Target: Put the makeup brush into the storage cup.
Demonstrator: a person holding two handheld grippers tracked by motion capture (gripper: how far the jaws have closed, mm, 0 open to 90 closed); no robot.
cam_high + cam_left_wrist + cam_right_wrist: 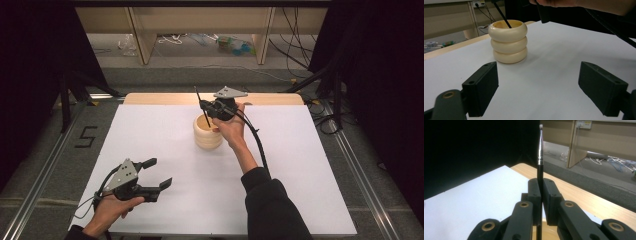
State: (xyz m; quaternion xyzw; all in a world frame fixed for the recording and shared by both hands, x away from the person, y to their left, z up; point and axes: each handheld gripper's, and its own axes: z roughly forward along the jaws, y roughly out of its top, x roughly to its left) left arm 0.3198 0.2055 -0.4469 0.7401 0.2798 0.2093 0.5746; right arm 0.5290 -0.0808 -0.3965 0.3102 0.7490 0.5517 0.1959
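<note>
A cream ribbed holder [208, 133] made of three stacked rings stands near the far middle of the white table [150, 130]. My right gripper [206, 107] hovers just above its rim, shut on a thin black brush [201, 105]. The brush's lower end dips into the holder [508, 41], as the left gripper view shows the brush [502, 15]. In the right gripper view the brush [540, 157] stands upright between the closed jaws, silver ferrule and pale tip up. My left gripper [155, 176] rests low at the near left, jaws wide apart with nothing between them.
Beyond the table's far wooden edge [165, 97] lies grey floor with cables and wooden furniture legs [142, 42]. Black curtains flank both sides. The right gripper's cable [257, 142] trails along the forearm.
</note>
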